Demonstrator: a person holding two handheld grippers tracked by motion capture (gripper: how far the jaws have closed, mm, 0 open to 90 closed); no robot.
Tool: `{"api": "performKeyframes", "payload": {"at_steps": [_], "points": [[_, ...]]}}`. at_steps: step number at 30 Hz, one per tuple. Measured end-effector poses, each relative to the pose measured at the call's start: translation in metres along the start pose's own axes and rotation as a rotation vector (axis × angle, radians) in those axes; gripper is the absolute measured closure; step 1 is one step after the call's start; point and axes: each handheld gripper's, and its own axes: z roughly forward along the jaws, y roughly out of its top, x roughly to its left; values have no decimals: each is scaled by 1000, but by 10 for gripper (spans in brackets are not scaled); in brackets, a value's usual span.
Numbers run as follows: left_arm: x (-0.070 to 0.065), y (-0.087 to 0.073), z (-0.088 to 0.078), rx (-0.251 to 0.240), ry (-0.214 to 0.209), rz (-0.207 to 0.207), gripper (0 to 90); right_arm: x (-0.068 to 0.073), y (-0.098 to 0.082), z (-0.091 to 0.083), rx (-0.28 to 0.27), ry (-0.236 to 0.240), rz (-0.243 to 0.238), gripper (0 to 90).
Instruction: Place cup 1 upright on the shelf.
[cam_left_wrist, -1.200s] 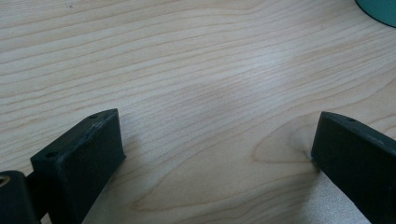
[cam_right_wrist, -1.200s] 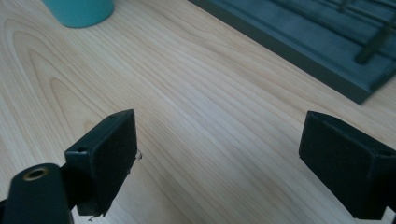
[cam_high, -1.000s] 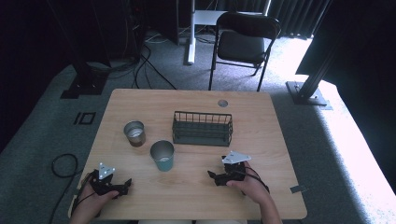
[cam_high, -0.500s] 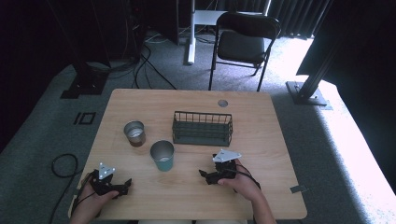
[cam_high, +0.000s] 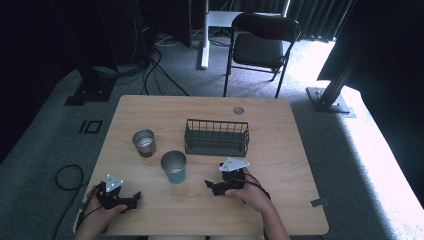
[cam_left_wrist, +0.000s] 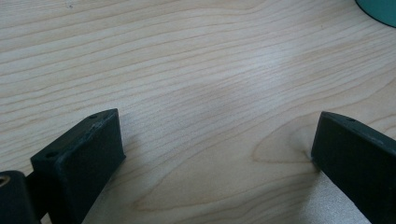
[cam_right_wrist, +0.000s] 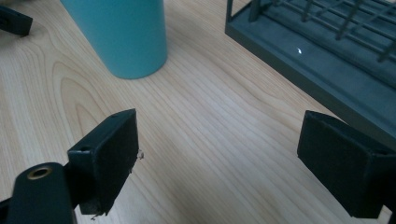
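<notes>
A teal cup (cam_high: 174, 166) stands upright near the table's middle front, and a steel cup (cam_high: 144, 142) stands to its left and farther back. Behind them sits a dark wire basket (cam_high: 216, 137). My right gripper (cam_high: 214, 187) rests low on the wood to the right of the teal cup, its jaws open. In the right gripper view the right gripper (cam_right_wrist: 219, 140) holds nothing, with the teal cup (cam_right_wrist: 121, 32) ahead on the left and the basket (cam_right_wrist: 327, 42) ahead on the right. My left gripper (cam_high: 131, 199) lies open at the front left; the left gripper (cam_left_wrist: 215, 140) frames bare wood.
The wooden table (cam_high: 280, 135) has a round cable hole (cam_high: 238, 110) at the back. A black chair (cam_high: 260, 45) stands beyond the far edge. A corner of the teal cup (cam_left_wrist: 380, 7) shows in the left gripper view.
My right gripper has slid left along the table toward the teal cup. The left gripper and both cups have stayed where they were.
</notes>
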Motion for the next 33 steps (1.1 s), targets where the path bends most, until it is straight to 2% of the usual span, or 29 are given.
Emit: {"api": "performKeyframes", "payload": {"at_steps": [14, 22, 33], "points": [[0, 0, 0, 0, 0, 1, 28, 13, 15, 14, -18, 34, -22, 121], [0, 0, 0, 0, 0, 1, 28, 25, 26, 24, -34, 77, -54, 121], [0, 0, 0, 0, 0, 0, 28, 38, 39, 35, -58, 111, -73, 121]]}}
